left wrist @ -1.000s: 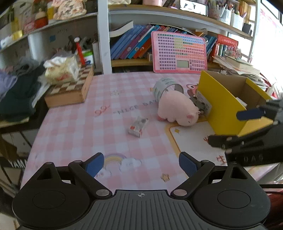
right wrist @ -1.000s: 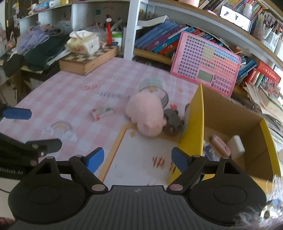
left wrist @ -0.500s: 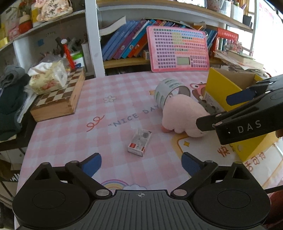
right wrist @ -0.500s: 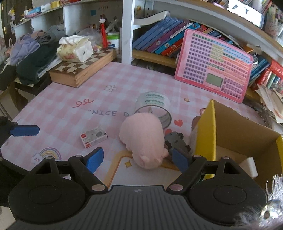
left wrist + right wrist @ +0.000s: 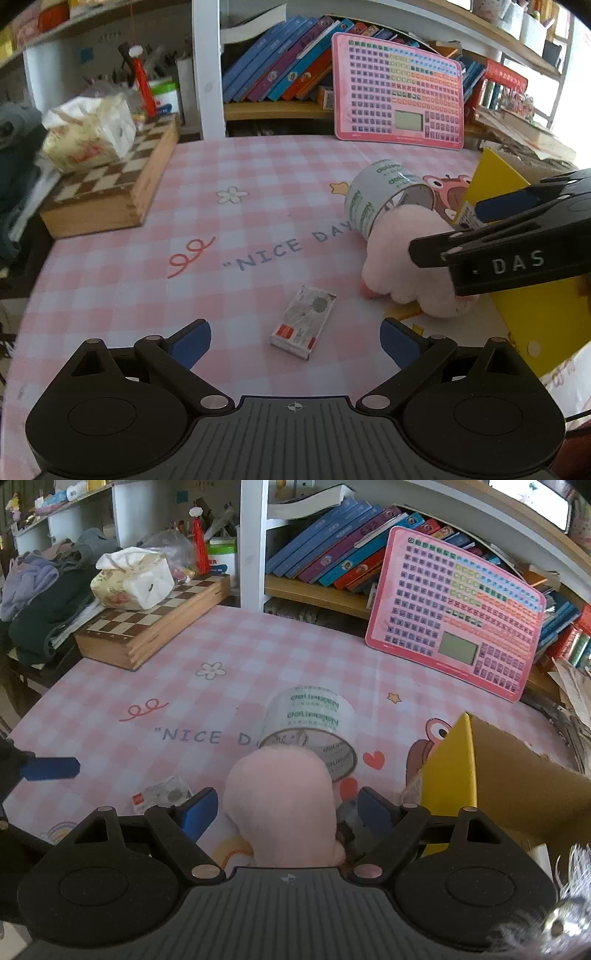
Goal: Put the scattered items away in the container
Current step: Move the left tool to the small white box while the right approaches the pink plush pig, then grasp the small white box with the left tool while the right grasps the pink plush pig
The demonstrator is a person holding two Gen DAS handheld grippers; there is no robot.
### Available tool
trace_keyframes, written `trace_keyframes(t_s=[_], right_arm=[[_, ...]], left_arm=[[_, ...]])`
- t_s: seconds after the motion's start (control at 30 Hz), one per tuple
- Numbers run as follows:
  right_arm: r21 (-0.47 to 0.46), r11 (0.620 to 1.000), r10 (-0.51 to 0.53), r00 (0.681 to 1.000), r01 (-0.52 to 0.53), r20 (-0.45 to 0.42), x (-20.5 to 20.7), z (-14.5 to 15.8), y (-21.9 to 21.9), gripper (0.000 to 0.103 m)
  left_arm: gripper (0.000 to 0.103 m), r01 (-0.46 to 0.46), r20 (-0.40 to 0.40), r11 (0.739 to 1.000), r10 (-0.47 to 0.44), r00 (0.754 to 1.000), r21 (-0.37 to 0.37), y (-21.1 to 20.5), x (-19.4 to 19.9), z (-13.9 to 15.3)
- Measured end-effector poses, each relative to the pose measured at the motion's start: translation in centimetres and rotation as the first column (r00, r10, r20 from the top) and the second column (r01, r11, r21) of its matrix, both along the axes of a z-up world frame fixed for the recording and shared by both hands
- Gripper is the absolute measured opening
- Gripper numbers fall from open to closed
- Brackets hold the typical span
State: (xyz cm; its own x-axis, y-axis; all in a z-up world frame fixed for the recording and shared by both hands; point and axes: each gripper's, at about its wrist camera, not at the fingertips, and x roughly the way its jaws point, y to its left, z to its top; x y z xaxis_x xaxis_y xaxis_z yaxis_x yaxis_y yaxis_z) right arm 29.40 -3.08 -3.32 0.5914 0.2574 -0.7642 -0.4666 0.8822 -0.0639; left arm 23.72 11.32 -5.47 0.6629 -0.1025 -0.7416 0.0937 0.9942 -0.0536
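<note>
Our right gripper [image 5: 284,810] sits wide open around the fluffy pink plush toy [image 5: 282,801], beside the yellow cardboard box [image 5: 452,760]. Our left gripper [image 5: 295,336] gapes too, with the small white printed packet [image 5: 303,322] between its fingers.

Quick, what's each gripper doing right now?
Left gripper: open, holding nothing.
Right gripper: open around the pink plush toy, not yet closed.

Your pink plush toy [image 5: 280,797] lies on its side at lower centre of the right wrist view, its rounded body reaching up toward the roll of clear tape [image 5: 314,731] — a wide ring tipped on its edge, green lettering showing, just above and touching it. At lower left, the small flat packet [image 5: 303,322] lies flat and apart. The yellow cardboard box [image 5: 454,768] stands open at right — beside the plush.
</note>
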Motion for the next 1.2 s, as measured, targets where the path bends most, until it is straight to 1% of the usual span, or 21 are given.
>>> trace_keyframes(t_s=[0.07,0.2,0.27,0.4,0.43,0.57,0.6,0.63,0.67,0.7,0.77,0.8,0.83,0.87,0.9,1.1,1.2], right_arm=[[-0.008,1.000,0.010,1.000,-0.010,-0.008,0.7,-0.3,0.4,0.082],[-0.002,1.000,0.024,0.999,-0.024,-0.037,1.8,-0.8,1.1,0.082],[-0.002,1.000,0.025,0.998,-0.025,-0.060,2.2,-1.1,1.4,0.082],[-0.016,0.999,0.031,0.994,-0.033,-0.101,3.0,-2.0,1.9,0.082],[-0.021,0.999,0.033,0.994,-0.036,-0.104,3.0,-2.1,2.0,0.082],[-0.035,0.998,0.042,0.993,-0.047,-0.112,3.3,-2.5,2.4,0.082],[-0.037,0.998,0.043,0.992,-0.048,-0.115,3.4,-2.6,2.5,0.082],[-0.039,0.998,0.043,0.992,-0.048,-0.119,3.5,-2.7,2.5,0.082],[-0.040,0.998,0.042,0.991,-0.047,-0.125,3.6,-2.8,2.5,0.081],[-0.042,0.998,0.040,0.990,-0.045,-0.132,3.7,-2.9,2.5,0.080],[-0.047,0.998,0.035,0.989,-0.042,-0.142,3.8,-3.2,2.5,0.078],[-0.050,0.998,0.034,0.989,-0.042,-0.147,3.8,-3.3,2.5,0.078],[-0.054,0.998,0.035,0.988,-0.043,-0.149,3.8,-3.5,2.6,0.077],[-0.057,0.997,0.036,0.988,-0.045,-0.149,3.8,-3.5,2.6,0.076],[-0.059,0.997,0.038,0.988,-0.048,-0.147,3.8,-3.5,2.6,0.075],[-0.039,0.996,0.075,0.987,-0.081,-0.140,3.3,-3.3,2.6,0.063],[-0.011,0.997,0.076,0.988,-0.078,-0.136,2.8,-3.0,2.4,0.063]], left_arm=[[0.100,0.014,-0.003,1.000,-0.014,1.000,0.014,-0.2,0.5,-0.3],[0.100,0.042,-0.010,0.995,-0.041,0.999,0.088,-1.1,1.6,-1.0],[0.099,0.057,-0.020,0.993,-0.056,0.998,0.099,-1.3,2.1,-1.3],[0.096,0.054,-0.053,0.997,-0.051,0.997,0.063,-0.9,3.2,-2.0],[0.094,0.048,-0.059,0.998,-0.045,0.997,0.048,-0.7,3.4,-2.1],[0.089,0.034,-0.078,0.999,-0.033,0.996,0.011,-0.3,4.1,-2.5],[0.084,0.035,-0.082,0.999,-0.034,0.996,0.012,-0.3,4.2,-2.7],[0.074,0.037,-0.088,0.999,-0.035,0.996,0.018,-0.3,4.4,-2.8],[0.073,0.039,-0.087,0.999,-0.036,0.996,0.031,-0.4,4.4,-2.9],[0.067,0.044,-0.082,0.998,-0.040,0.996,0.048,-0.5,4.4,-3.0],[0.061,0.062,-0.077,0.996,-0.057,0.995,0.064,-0.5,4.4,-3.0],[0.054,0.067,-0.073,0.995,-0.062,0.995,0.067,-0.5,4.4,-2.9],[0.044,0.070,-0.068,0.995,-0.065,0.996,0.073,-0.5,4.3,-2.9],[0.038,0.071,-0.063,0.995,-0.067,0.996,0.074,-0.5,4.3,-2.9],[0.030,0.072,-0.060,0.995,-0.067,0.996,0.074,-0.5,4.3,-2.8],[0.028,0.073,-0.055,0.996,-0.070,0.996,0.056,-0.2,4.1,-2.7],[0.028,0.048,-0.064,0.999,-0.048,0.997,-0.007,0.5,3.7,-2.4]])
